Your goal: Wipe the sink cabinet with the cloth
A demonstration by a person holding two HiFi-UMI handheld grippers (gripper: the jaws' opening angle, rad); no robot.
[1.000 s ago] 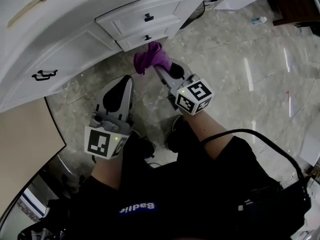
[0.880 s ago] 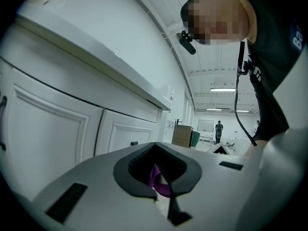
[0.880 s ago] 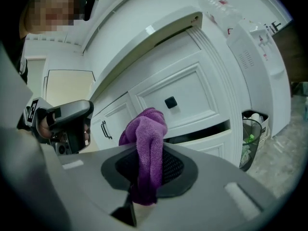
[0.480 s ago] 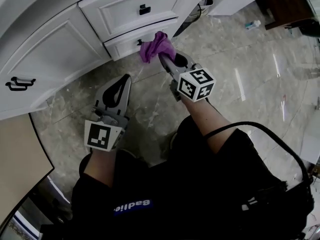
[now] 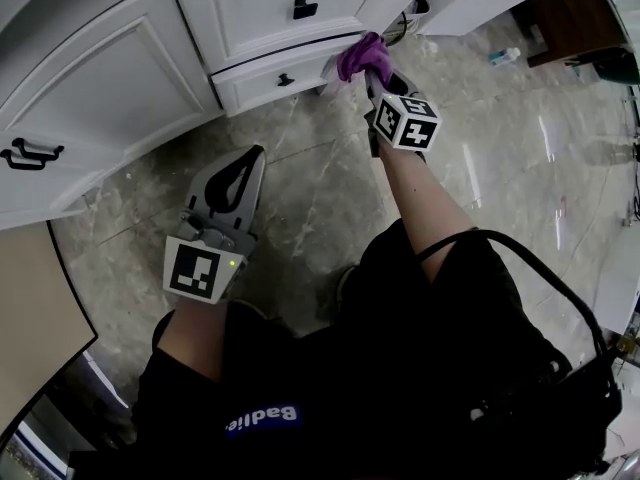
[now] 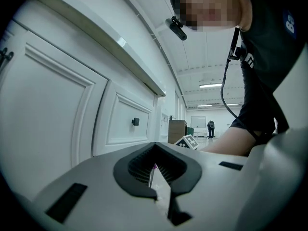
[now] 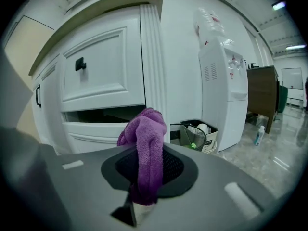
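Note:
The white sink cabinet (image 5: pixel 120 78) fills the top of the head view, with a door at left and two drawers with black knobs. My right gripper (image 5: pixel 372 71) is shut on a purple cloth (image 5: pixel 361 56), which touches the right end of the lower drawer (image 5: pixel 262 84). In the right gripper view the cloth (image 7: pixel 147 150) bunches up out of the shut jaws, in front of the cabinet's corner post (image 7: pixel 153 61). A dark gap shows above the lower drawer. My left gripper (image 5: pixel 254 155) hangs shut and empty over the floor, short of the cabinet door.
A white water dispenser (image 7: pixel 224 95) and a small bin (image 7: pixel 196 134) with rubbish stand right of the cabinet. A small bottle (image 5: pixel 503 55) lies on the marble floor near a brown desk (image 5: pixel 575 8). A beige panel (image 5: pixel 30 298) sits at the left.
My right gripper has carried the cloth up and to the right, from the floor area onto the right end of the lower drawer. The left gripper has hardly moved.

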